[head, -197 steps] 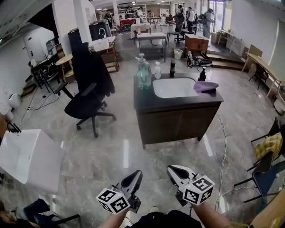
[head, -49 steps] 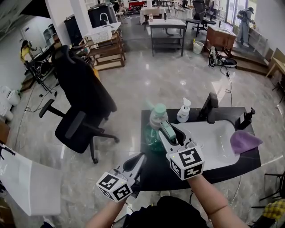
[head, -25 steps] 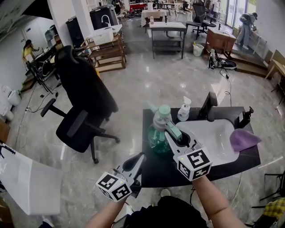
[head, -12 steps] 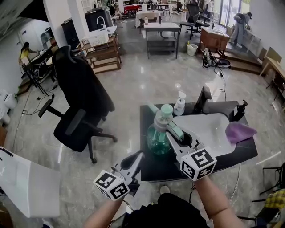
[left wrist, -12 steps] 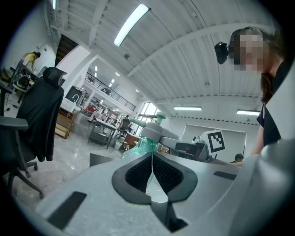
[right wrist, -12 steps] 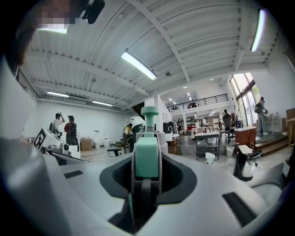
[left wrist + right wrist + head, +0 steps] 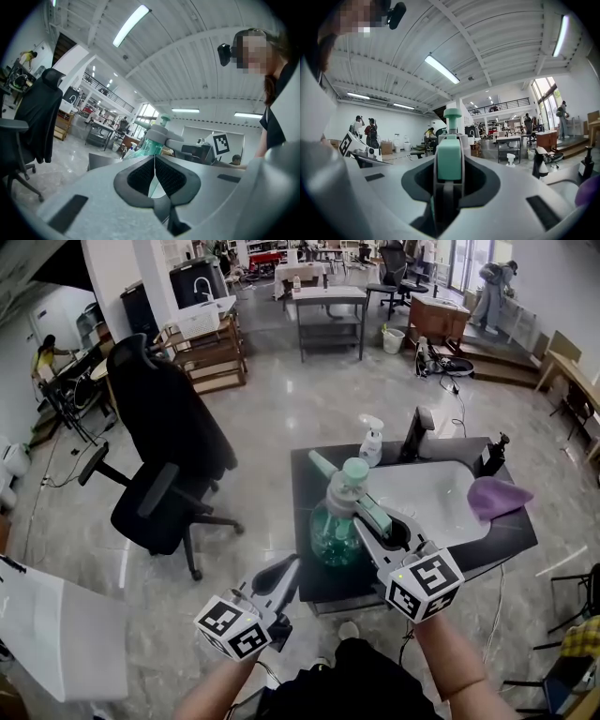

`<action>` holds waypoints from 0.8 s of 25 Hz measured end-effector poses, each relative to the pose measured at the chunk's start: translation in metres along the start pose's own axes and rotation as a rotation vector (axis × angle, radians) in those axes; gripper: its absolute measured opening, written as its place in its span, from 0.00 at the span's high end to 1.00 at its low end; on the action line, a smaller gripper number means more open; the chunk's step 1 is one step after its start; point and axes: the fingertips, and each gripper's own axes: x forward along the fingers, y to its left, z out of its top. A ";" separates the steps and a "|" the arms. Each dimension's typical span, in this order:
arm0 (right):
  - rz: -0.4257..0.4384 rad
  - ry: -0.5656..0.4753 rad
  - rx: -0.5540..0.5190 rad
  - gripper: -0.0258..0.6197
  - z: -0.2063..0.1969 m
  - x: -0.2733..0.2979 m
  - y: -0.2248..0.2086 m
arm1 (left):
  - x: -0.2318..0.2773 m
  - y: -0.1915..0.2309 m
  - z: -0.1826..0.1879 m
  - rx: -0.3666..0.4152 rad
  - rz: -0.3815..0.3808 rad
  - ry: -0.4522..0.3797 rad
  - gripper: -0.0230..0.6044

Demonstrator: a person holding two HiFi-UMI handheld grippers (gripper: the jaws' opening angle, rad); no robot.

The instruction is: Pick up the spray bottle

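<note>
Right claw (image 7: 362, 514) is clenched on the spray bottle (image 7: 334, 531) at its neck, over the dark counter (image 7: 306, 482) near its nearer left corner. Holding that squeeze firm and the bottle upright should keep its full body from swinging; left claw (image 7: 284, 576) is closed, empty.
</note>
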 end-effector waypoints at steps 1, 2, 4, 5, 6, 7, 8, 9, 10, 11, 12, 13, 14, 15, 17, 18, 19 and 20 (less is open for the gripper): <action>-0.003 -0.002 0.002 0.82 0.000 -0.005 0.004 | -0.005 -0.004 -0.001 0.002 -0.006 0.001 0.95; -0.006 -0.005 0.004 0.82 0.001 -0.010 0.008 | -0.009 -0.008 -0.002 0.004 -0.011 0.001 0.95; -0.016 -0.013 0.007 0.82 0.002 -0.019 0.017 | -0.020 -0.014 -0.003 0.007 -0.019 0.002 0.95; -0.022 -0.015 0.009 0.82 0.002 -0.024 0.021 | -0.025 -0.017 -0.004 0.007 -0.023 0.003 0.95; -0.028 -0.017 0.011 0.82 0.001 -0.029 0.025 | -0.030 -0.019 -0.006 0.007 -0.027 0.004 0.95; -0.032 -0.017 0.013 0.82 0.001 -0.034 0.030 | -0.035 -0.021 -0.007 0.005 -0.030 0.004 0.95; -0.035 -0.017 0.015 0.82 0.000 -0.039 0.035 | -0.040 -0.023 -0.008 0.002 -0.033 0.004 0.95; -0.038 -0.016 0.018 0.82 0.000 -0.044 0.040 | -0.045 -0.024 -0.009 -0.001 -0.035 0.004 0.95; -0.040 -0.016 0.020 0.82 -0.001 -0.048 0.044 | -0.048 -0.026 -0.010 -0.003 -0.039 0.005 0.95; -0.042 -0.015 0.022 0.82 -0.001 -0.053 0.049 | -0.052 -0.027 -0.012 -0.004 -0.042 0.006 0.95; -0.044 -0.016 0.023 0.82 -0.001 -0.057 0.053 | -0.054 -0.029 -0.013 -0.005 -0.046 0.005 0.95; -0.045 -0.017 0.023 0.82 -0.001 -0.061 0.056 | -0.056 -0.031 -0.012 -0.007 -0.048 0.002 0.95; -0.045 -0.018 0.022 0.82 0.000 -0.066 0.060 | -0.057 -0.033 -0.011 -0.009 -0.050 -0.003 0.95; -0.043 -0.019 0.021 0.82 0.001 -0.070 0.063 | -0.059 -0.036 -0.010 -0.011 -0.051 -0.007 0.95; -0.038 -0.019 0.021 0.82 0.001 -0.082 0.069 | -0.061 -0.045 -0.009 -0.013 -0.053 -0.012 0.95; -0.034 -0.019 0.022 0.82 0.000 -0.088 0.072 | -0.062 -0.050 -0.010 -0.011 -0.053 -0.013 0.95; -0.030 -0.020 0.021 0.82 0.000 -0.094 0.074 | -0.063 -0.055 -0.010 -0.007 -0.053 -0.013 0.95; -0.024 -0.021 0.019 0.82 0.000 -0.100 0.076 | -0.063 -0.061 -0.010 0.000 -0.053 -0.014 0.95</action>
